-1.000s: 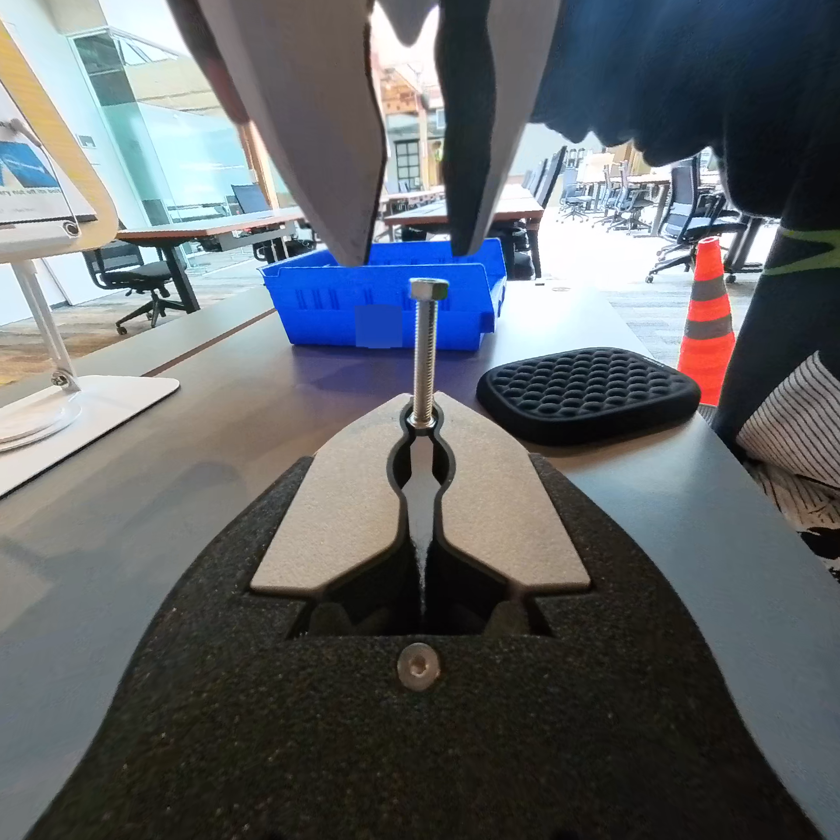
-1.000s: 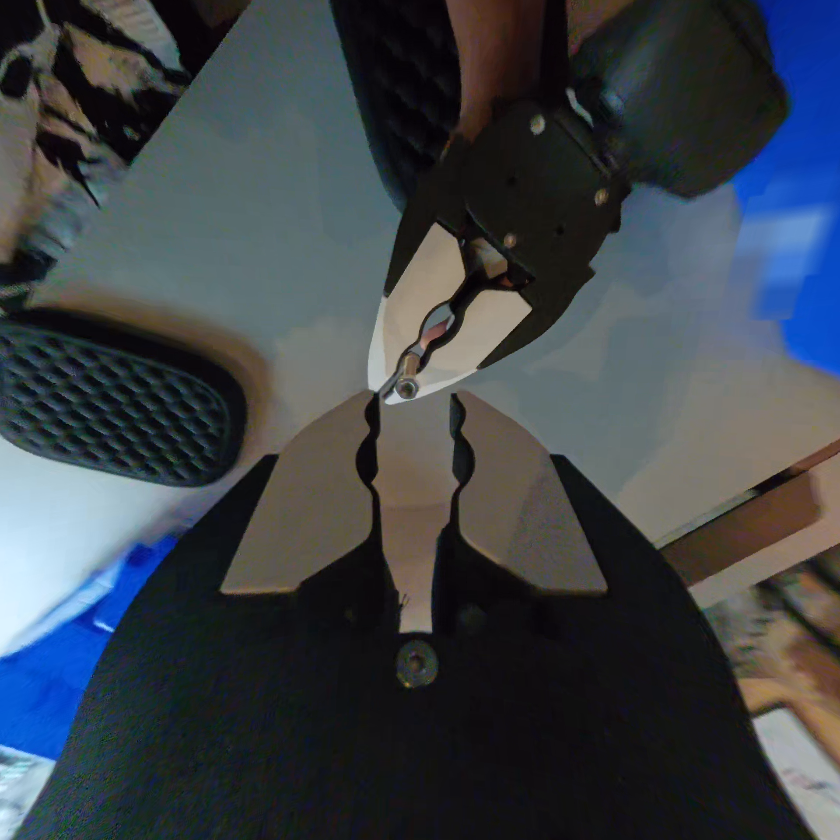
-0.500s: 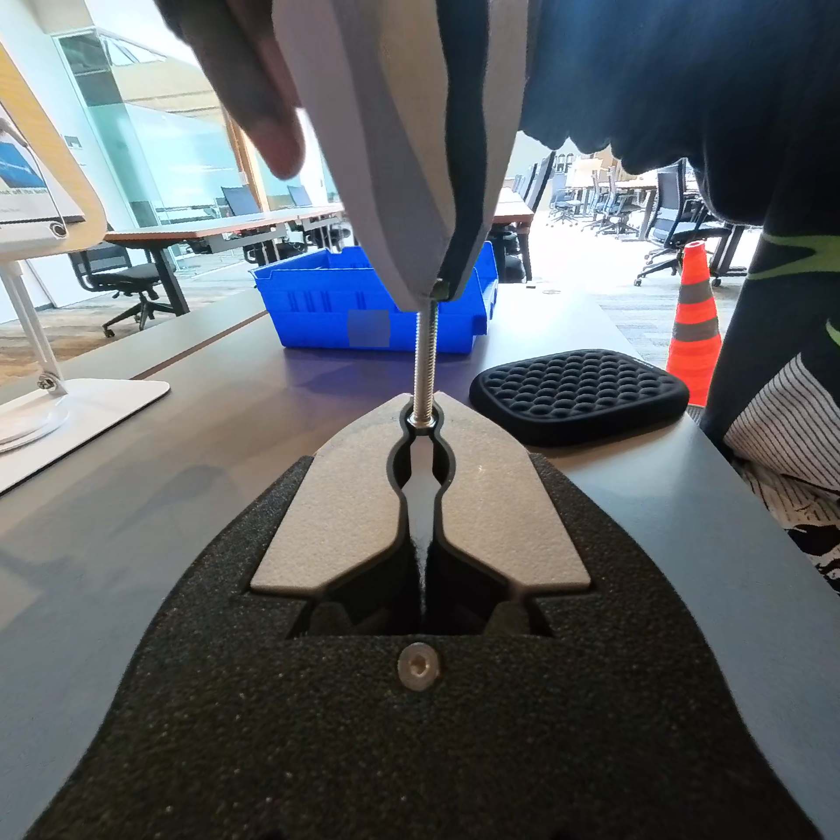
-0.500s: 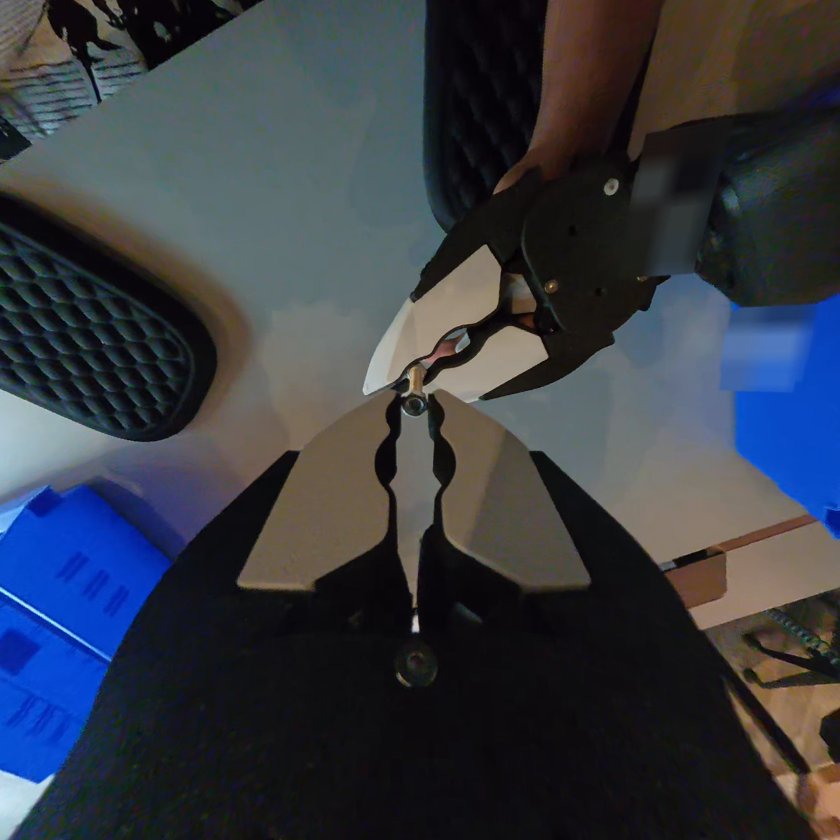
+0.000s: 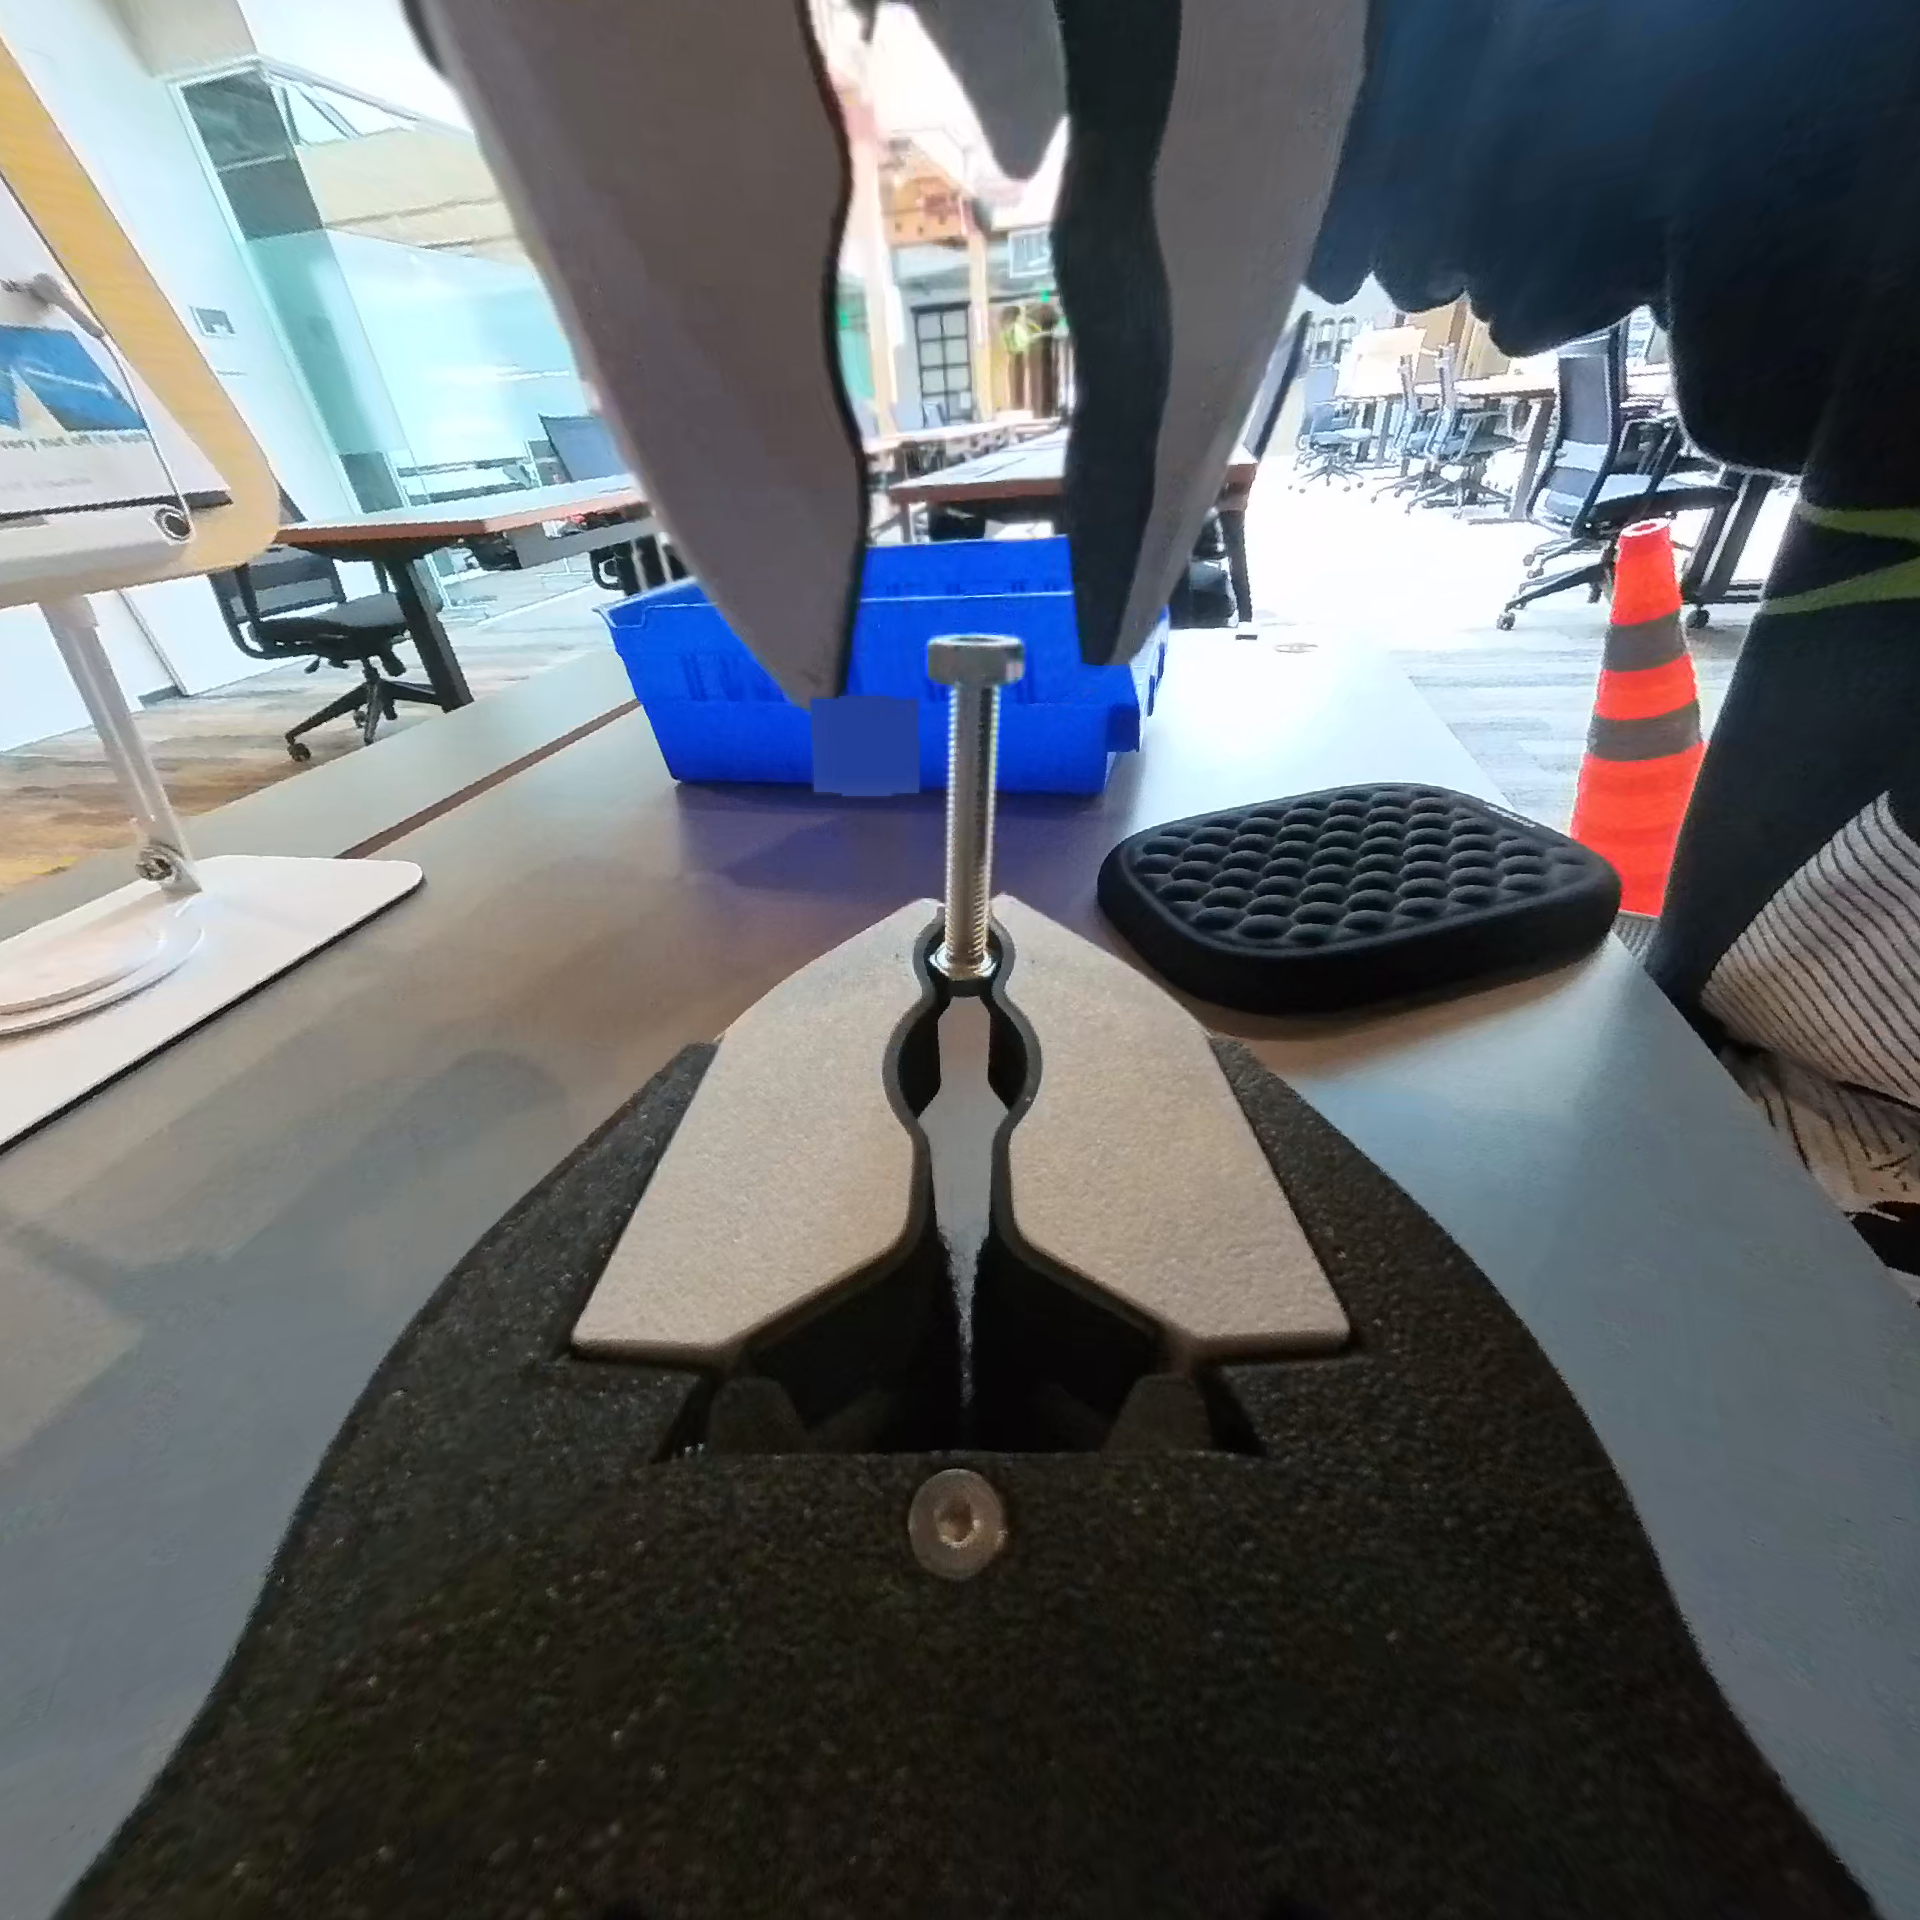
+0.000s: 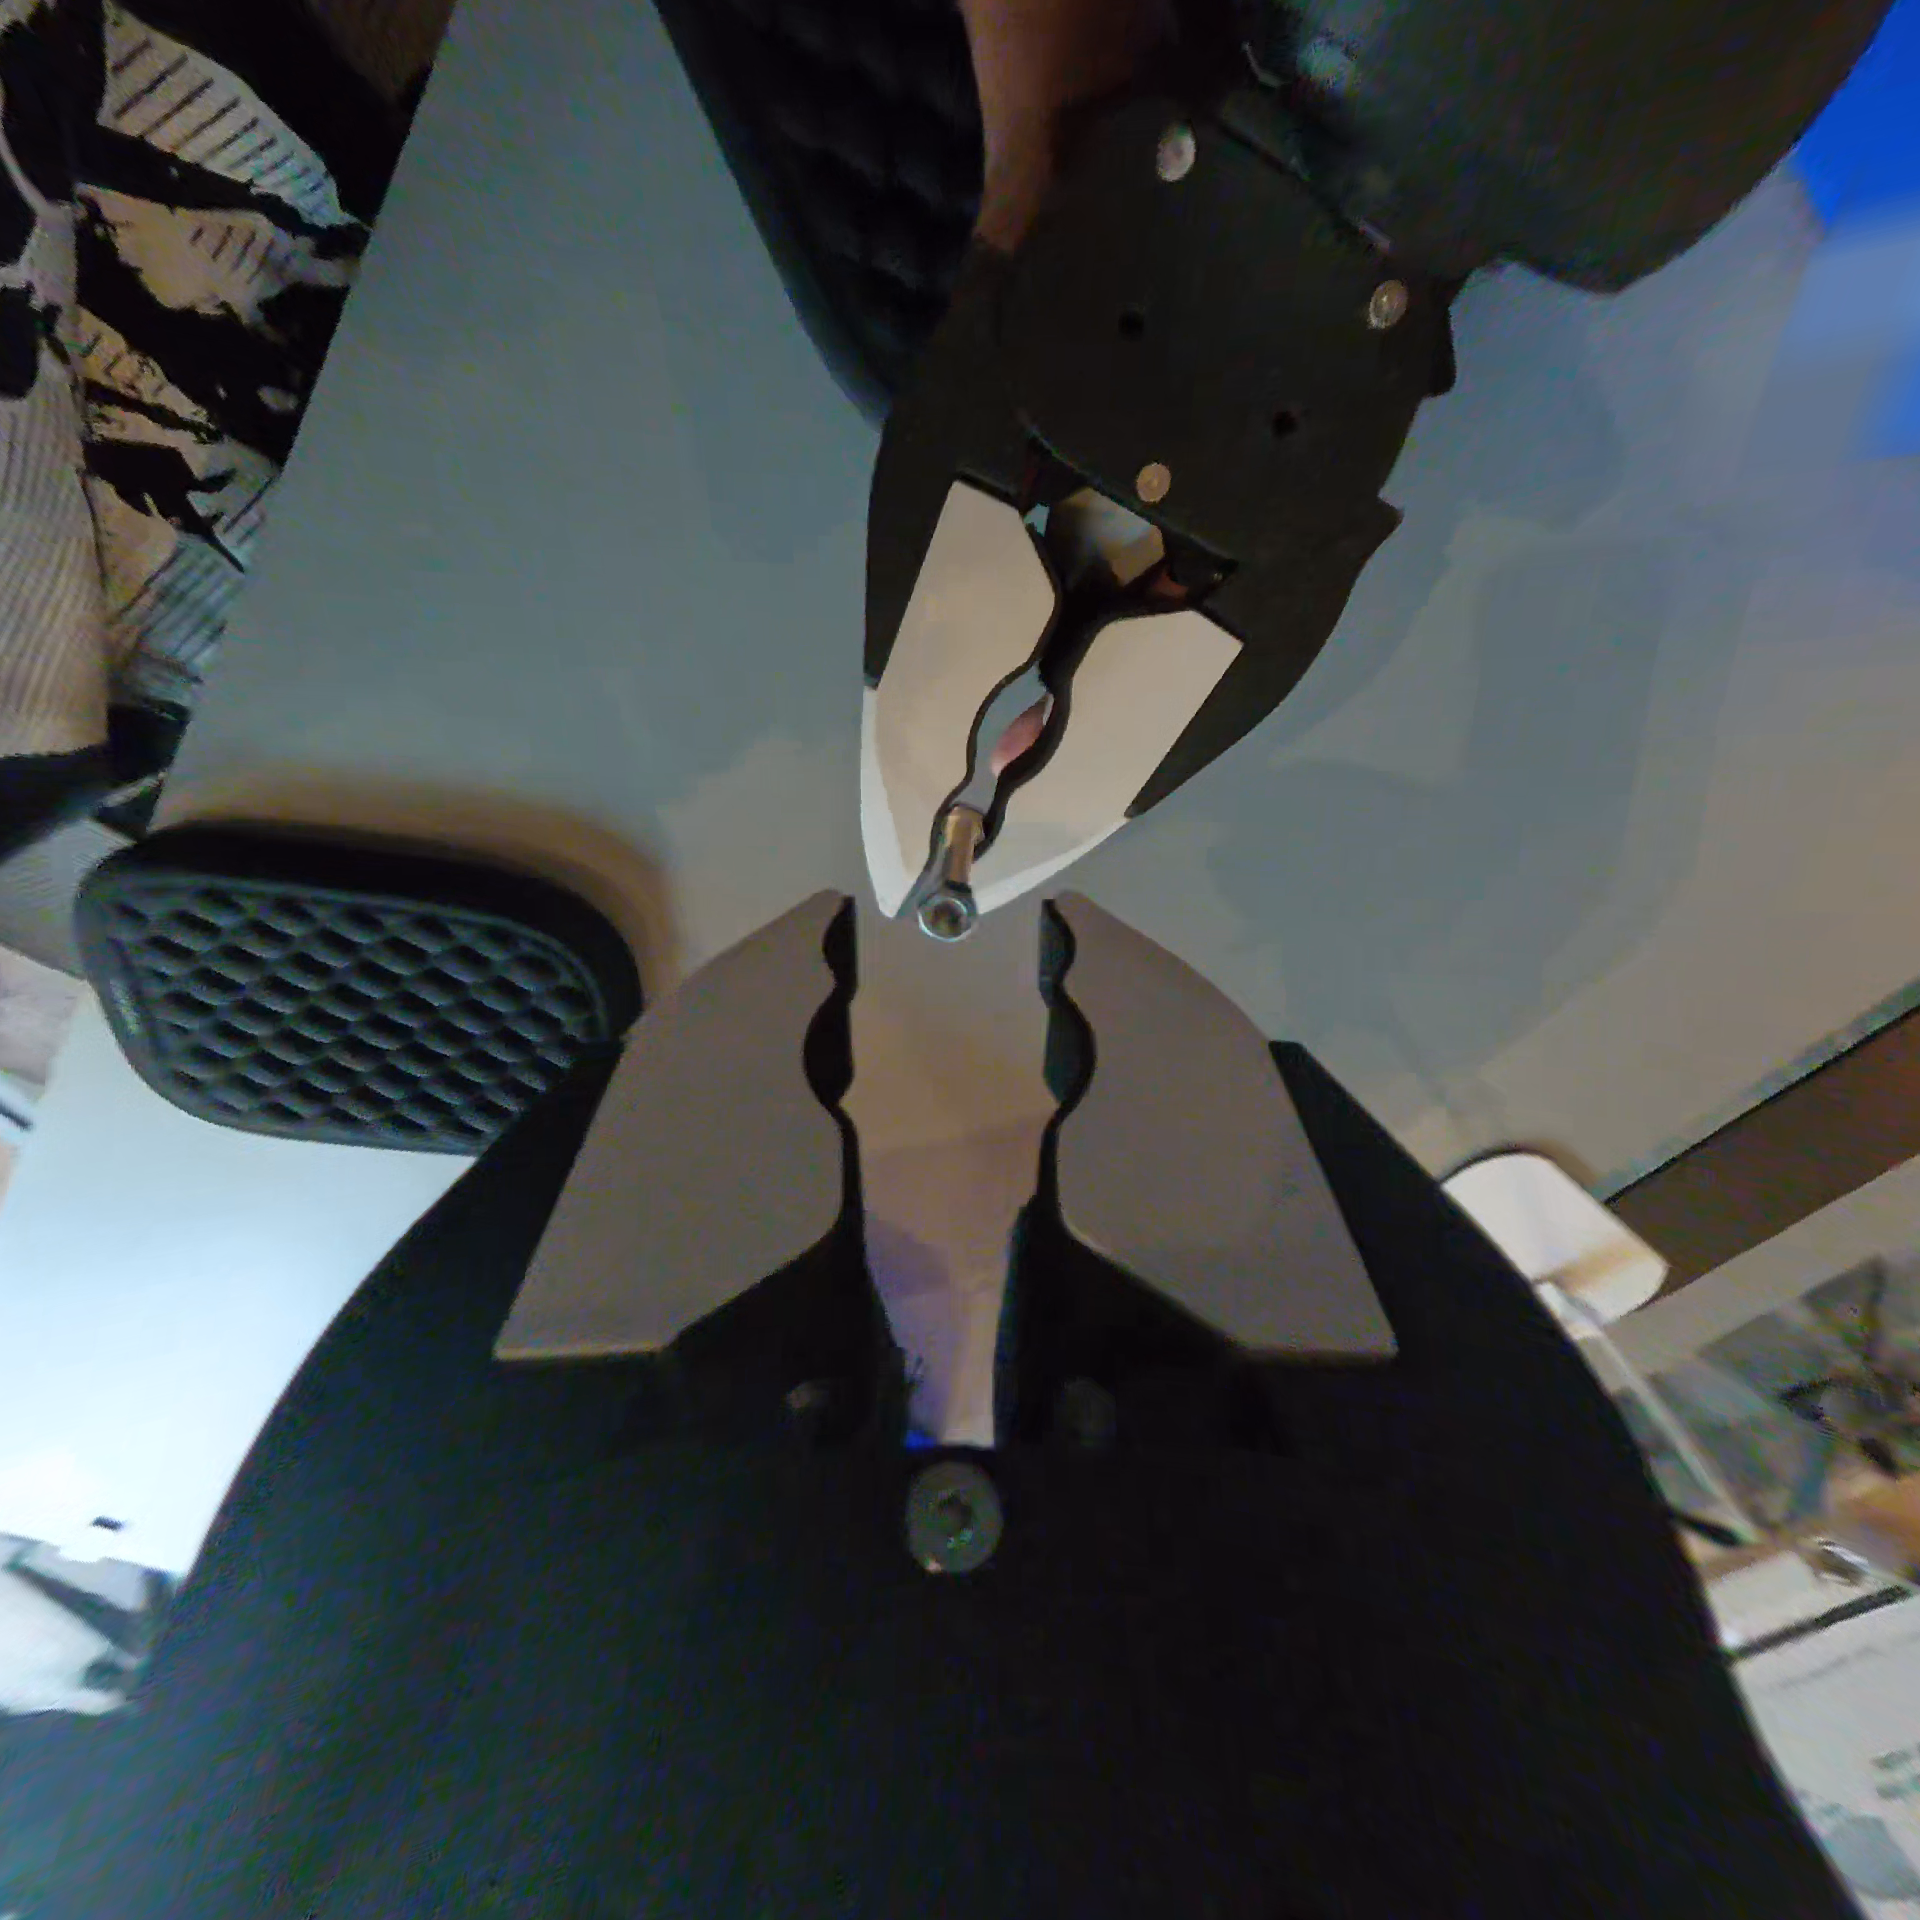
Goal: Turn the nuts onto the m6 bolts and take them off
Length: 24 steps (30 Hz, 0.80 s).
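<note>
My left gripper (image 5: pixel 966 930) is shut on a silver nut (image 5: pixel 966 961) in the notch at its fingertips. A silver bolt (image 5: pixel 971 810) is threaded through the nut and stands upright, with its socket head (image 5: pixel 975 660) on top. My right gripper (image 5: pixel 966 670) hangs above it, pointing down. It is open, with one finger (image 5: pixel 769 520) on each side of the head and clear of it. In the right wrist view I look down on the bolt head (image 6: pixel 948 916), just ahead of my open right fingers (image 6: pixel 727 1091), and the left gripper (image 6: pixel 935 883) is beyond it.
A grey table (image 5: pixel 520 987) lies below. A blue bin (image 5: pixel 997 717) stands behind the bolt and a black honeycomb pad (image 5: pixel 1351 894) to its right. A white stand base (image 5: pixel 208 914) is at the left. A person's dark sleeve (image 5: pixel 1662 208) and an orange cone (image 5: pixel 1642 717) are at the right. The gap from one gripper's tips to the other's is roughly 6 cm.
Half a second ago the right gripper was shut on the bolt head. It has now opened, let go and lifted slightly. The left gripper has kept its hold without moving.
</note>
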{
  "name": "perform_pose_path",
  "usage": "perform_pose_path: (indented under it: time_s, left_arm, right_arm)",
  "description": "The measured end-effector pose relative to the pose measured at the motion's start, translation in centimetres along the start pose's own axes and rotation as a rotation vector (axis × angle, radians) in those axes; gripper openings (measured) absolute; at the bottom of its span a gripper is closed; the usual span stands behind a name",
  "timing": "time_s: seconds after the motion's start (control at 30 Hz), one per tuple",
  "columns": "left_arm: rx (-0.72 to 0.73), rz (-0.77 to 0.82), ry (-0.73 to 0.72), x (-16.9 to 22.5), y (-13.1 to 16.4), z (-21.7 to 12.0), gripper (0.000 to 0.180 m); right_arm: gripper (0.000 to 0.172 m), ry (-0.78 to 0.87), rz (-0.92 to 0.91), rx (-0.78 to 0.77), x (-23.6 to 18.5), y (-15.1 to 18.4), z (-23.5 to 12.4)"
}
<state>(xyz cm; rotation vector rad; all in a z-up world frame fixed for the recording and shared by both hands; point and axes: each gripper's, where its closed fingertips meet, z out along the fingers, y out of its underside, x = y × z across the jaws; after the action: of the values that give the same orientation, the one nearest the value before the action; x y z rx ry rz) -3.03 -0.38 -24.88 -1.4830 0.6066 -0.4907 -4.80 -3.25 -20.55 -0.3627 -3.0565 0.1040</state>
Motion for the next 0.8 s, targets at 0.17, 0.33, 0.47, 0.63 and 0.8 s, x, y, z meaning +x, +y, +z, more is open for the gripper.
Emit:
perform_pose_path:
  time_s: [0.17, 0.33, 0.47, 0.63, 0.8]
  left_arm:
    - [0.003, 0.001, 0.019, 0.3, 0.0, 0.0, 0.003]
    - [0.011, -0.009, 0.025, 0.2, -0.1, -0.1, 0.003]
    - [0.01, -0.009, 0.028, 0.3, -0.1, -0.1, 0.003]
    - [0.009, -0.01, -0.008, -0.2, -0.1, -0.2, 0.003]
    - [-0.013, -0.002, -0.053, -0.6, 0.2, -0.1, 0.003]
  right_arm:
    - [0.028, 0.037, -0.376, 0.003, -0.2, 0.0, -0.5]
    - [0.018, 0.036, -0.499, 0.019, -0.2, -0.7, -0.1]
    - [0.01, 0.021, -0.482, 0.013, -0.1, -0.5, 0.2]
    - [0.01, 0.019, -0.263, 0.014, 0.3, -0.4, 0.2]
    - [0.01, 0.028, 0.046, -0.03, 0.3, 0.2, 0.3]
